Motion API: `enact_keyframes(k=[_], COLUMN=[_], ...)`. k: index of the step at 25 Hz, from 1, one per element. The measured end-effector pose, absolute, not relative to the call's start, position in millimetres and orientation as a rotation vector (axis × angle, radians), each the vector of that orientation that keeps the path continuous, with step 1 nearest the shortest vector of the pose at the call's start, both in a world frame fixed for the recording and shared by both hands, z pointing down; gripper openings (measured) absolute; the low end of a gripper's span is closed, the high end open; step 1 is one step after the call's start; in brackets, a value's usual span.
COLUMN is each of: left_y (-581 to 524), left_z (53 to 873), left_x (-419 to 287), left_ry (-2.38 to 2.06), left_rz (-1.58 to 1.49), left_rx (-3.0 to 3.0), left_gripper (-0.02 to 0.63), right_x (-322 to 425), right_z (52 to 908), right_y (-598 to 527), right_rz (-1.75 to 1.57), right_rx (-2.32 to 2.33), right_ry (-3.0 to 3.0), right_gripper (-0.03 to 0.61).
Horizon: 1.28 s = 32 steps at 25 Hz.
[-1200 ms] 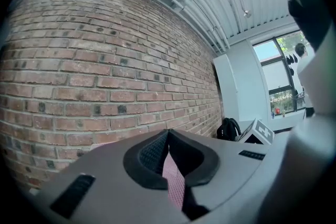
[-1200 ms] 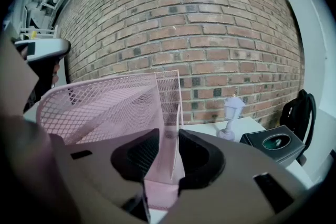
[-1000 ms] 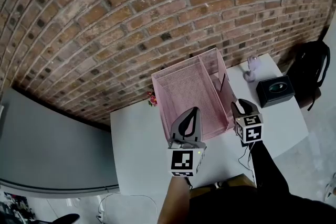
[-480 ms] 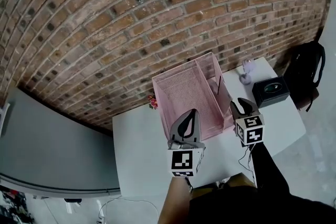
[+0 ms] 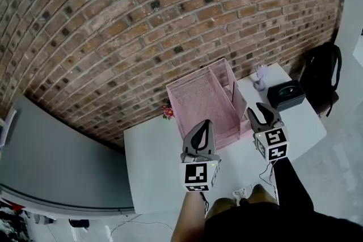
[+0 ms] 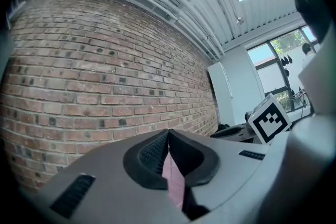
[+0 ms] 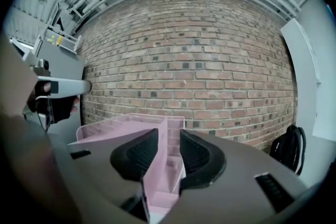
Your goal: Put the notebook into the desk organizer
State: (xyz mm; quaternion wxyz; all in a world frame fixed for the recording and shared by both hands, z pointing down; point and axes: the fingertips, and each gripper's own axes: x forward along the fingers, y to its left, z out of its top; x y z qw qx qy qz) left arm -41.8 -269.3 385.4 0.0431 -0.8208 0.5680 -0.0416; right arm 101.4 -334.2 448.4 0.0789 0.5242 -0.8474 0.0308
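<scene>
Pink wire-mesh desk organizer [image 5: 198, 103], two compartments; left gripper [image 5: 206, 123] fingers [image 6: 151, 157] pressed together; right gripper [image 5: 256, 109] fingers [image 7: 137, 157] just spread, empty.

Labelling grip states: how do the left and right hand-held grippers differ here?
The left hand-held gripper has its jaws closed tip to tip; the right hand-held gripper has them apart, having just been opening. In the head view the left hangs before the front edge of the pink organizer, the right off its right front corner. Shared: neither holds anything; both point at the brick wall.
</scene>
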Motion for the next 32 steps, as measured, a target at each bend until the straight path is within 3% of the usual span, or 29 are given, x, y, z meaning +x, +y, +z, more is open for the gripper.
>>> enact_keyframes(k=[5,14,19,21,32], left_y=[-236,-183,-163,-159,-149], left_z=[374,369,374,375,375], left_x=[-55,-73,-80,-82,-84], left_ry=[1.72,1.69,1.692,1.692,1.704], left_rz=[-0.124,-0.097,-0.081,-0.077,-0.044], left_rx=[-2.512,-2.526,-2.536,-2.538,-2.544], left_gripper=[0.015,0.015,0.015,0.015,0.015], right_x=[96,82,80,77,75], right_z=[417,389,390,391,381], right_y=[-294,-223,-194,-186,-166], right_rz=[0.04,-0.034,-0.09,-0.108,-0.182], right_rx=[1.618,1.643,1.664,1.642,1.632], right_ry=[-2.612,-2.662,-2.644,-2.639,-2.628], right_gripper=[0.181,0.179,0.102,0.024,0.02])
